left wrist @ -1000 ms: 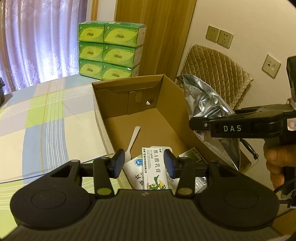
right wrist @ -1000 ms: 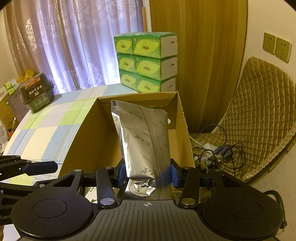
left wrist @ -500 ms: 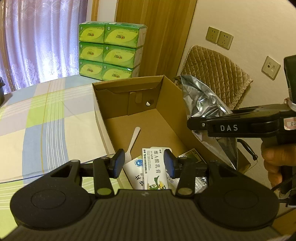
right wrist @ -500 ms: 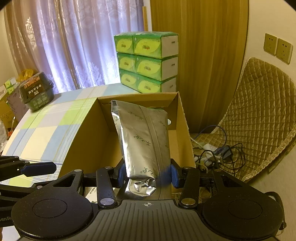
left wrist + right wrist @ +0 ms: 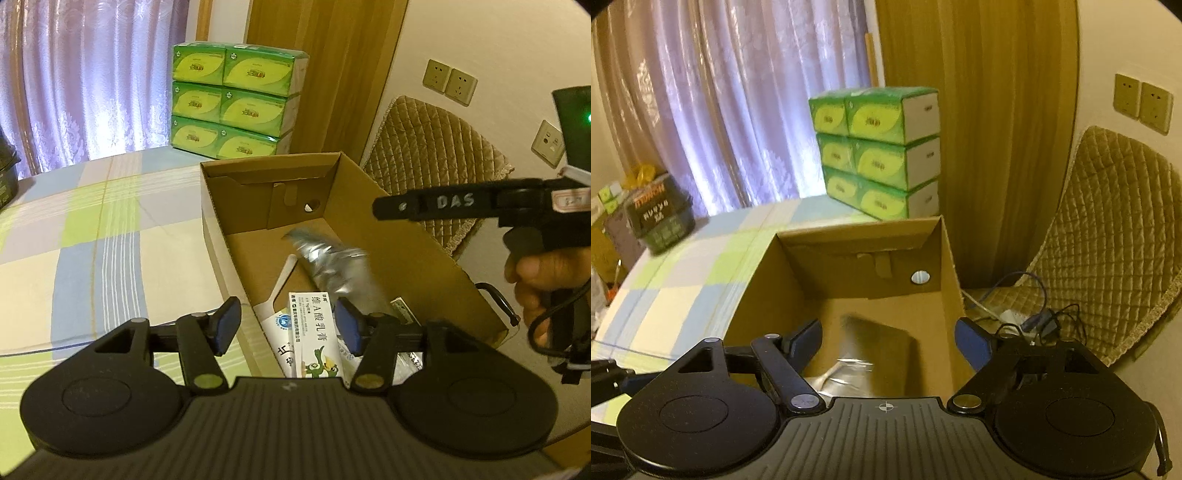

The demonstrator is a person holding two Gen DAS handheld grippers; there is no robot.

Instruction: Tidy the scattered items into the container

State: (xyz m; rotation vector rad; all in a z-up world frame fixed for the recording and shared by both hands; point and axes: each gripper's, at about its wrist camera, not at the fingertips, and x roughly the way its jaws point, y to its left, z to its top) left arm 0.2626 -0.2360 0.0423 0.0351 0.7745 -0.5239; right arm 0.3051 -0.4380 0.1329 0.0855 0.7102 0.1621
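The silver foil pouch (image 5: 334, 264) was a crinkled, shiny bag, smeared by motion blur, inside the cardboard box (image 5: 406, 236) toward its middle. In the right wrist view it (image 5: 875, 350) showed as a dull grey sheet with a bright crease near 6 o'clock of the box floor, its lower end cut off by the tool body; whether it already lay flat could not be told.

The right gripper (image 5: 888, 341) had its blue-padded fingers (image 5: 973, 343) spread wide with nothing between them, above the near part of the box. The left gripper (image 5: 286, 325) was likewise parted and empty, hovering over the box's near left wall. A hand (image 5: 546, 280) at 3 o'clock in the left view gripped the right tool's handle.

At 6 o'clock in the box lay a white medicine carton (image 5: 314, 343) with green print, beside a white plastic spoon (image 5: 282, 280) and other packets partly hidden behind the left fingers. The box sat on a checked tablecloth (image 5: 92, 229); stacked green tissue packs (image 5: 236, 99) stood at 12 o'clock, and a quilted chair (image 5: 1108, 236) at 3 o'clock.
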